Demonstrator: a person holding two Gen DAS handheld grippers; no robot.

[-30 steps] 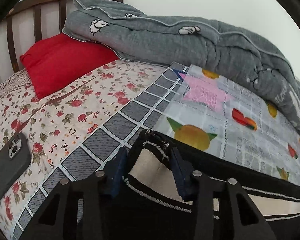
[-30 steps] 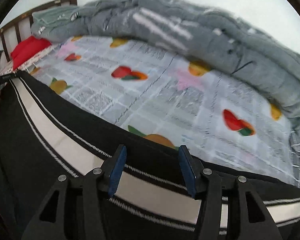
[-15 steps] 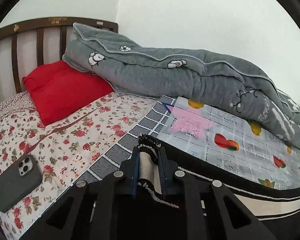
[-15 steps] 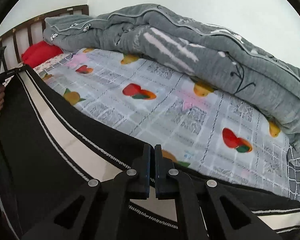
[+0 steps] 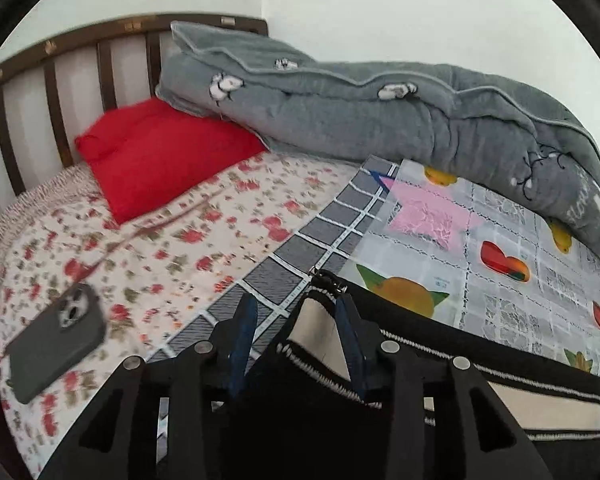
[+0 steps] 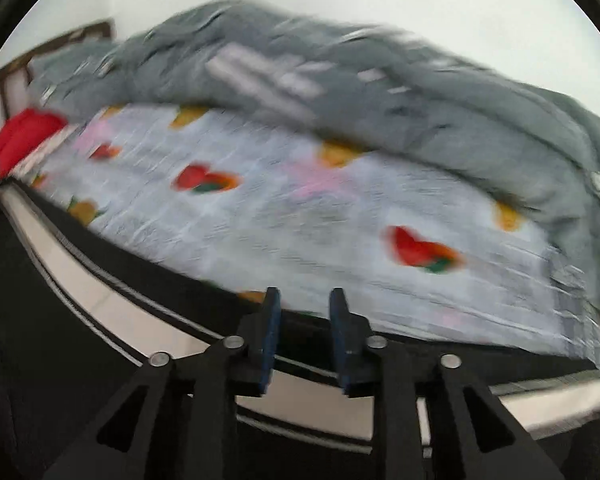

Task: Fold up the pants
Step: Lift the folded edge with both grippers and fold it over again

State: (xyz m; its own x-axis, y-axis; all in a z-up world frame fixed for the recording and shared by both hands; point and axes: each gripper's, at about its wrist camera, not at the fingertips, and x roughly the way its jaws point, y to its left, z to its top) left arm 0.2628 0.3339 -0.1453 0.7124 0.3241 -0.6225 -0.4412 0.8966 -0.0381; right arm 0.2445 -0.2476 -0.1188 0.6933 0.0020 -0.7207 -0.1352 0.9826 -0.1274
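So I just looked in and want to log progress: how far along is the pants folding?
Early. The pants lie lengthwise on the bed's near edge, side stripe up, so laying out looks done. Nothing is gripped: the left gripper is open around the hem end, and the right gripper is open over the stripe. No finished fold shows; the cross folds seem still to come.

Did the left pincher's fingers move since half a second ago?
Yes. The left gripper has opened: its fingers stood pinched on the pants waistband, and now they stand apart over the checkered sheet.
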